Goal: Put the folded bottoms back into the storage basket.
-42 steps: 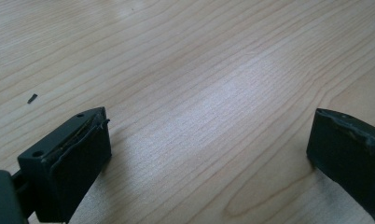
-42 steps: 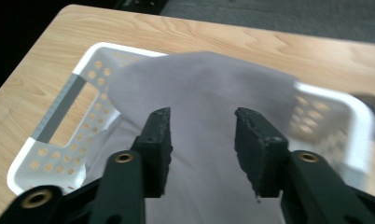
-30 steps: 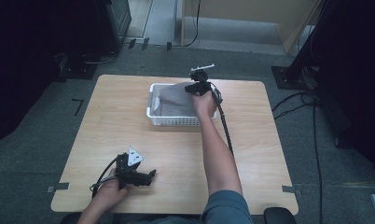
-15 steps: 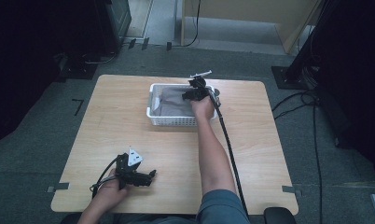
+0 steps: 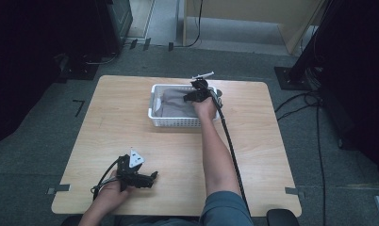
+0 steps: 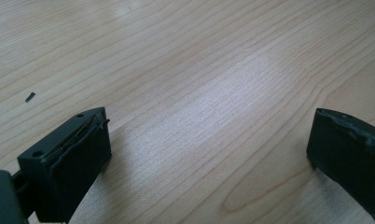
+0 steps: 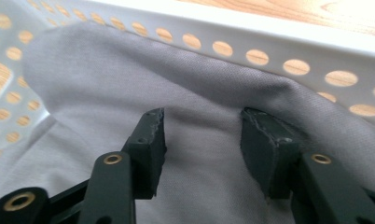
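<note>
Found in the white basket [image 5: 178, 123] at the far middle of the counter [image 5: 121, 108]: a grey cloth [image 5: 171, 103], crumpled, covering the floor of the basket and riding up its perforated wall [image 7: 269, 32]. Long axis of the cloth judged to run along the length of the basket, left to right in the high view. Right claw [image 5: 197, 94] lowered into the right end of the basket, directly over that end of the cloth, tips pointing down and away from the person. In the right gripper view, right claw [image 7: 202, 126] part-way released, jaws having just been opening. A soft ridge of the cloth [image 7: 106, 79] rising between the two pads and lying just below and ahead of the tips, not pinched; contact at the very tips not possible to confirm. Left claw [image 5: 152, 176] resting low at the near left of the counter, well apart from the basket. Left claw [image 6: 209, 135] spread wide, bare wood [image 6: 199, 56] between the jaws, nothing held. Right hand therefore clearly the nearer to the cloth. Judged requirement for any coming grasp: closing across the ridge already standing between the pads, with the basket wall just beyond the tips as the likely obstruction.
</note>
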Demonstrator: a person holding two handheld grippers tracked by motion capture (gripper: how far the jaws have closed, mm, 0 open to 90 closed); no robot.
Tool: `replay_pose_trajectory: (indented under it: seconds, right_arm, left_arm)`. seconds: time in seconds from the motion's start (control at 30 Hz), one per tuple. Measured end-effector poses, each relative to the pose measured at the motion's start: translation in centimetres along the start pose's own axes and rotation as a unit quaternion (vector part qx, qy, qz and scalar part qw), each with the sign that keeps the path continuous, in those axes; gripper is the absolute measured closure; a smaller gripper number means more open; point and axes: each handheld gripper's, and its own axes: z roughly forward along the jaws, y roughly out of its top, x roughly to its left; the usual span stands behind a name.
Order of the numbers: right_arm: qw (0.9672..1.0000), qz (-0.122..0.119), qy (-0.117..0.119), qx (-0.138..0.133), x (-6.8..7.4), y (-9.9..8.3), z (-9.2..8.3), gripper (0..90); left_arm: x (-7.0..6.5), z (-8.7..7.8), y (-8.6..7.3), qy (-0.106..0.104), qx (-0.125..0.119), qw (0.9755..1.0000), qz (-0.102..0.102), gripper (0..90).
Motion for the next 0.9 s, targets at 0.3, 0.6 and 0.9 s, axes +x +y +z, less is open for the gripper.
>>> replay_pose_trajectory:
  seconds: [0.3,0.6,0.9]
  right_arm:
    - [0.9994,-0.003,-0.001,-0.034,-0.1,1.0,-2.1,47.3]
    - [0.9993,-0.033,-0.002,-0.015,0.7,1.9,-4.2,46.0]
    - [0.9983,-0.053,0.009,-0.019,1.0,1.1,-7.1,44.2]
  left_arm:
    - [0.0,0.0,0.0,0.0,0.0,1.0,0.0,0.0]
    - [0.0,0.0,0.0,0.0,0.0,1.0,0.0,0.0]
    - [0.0,0.0,0.0,0.0,0.0,1.0,0.001,0.0]
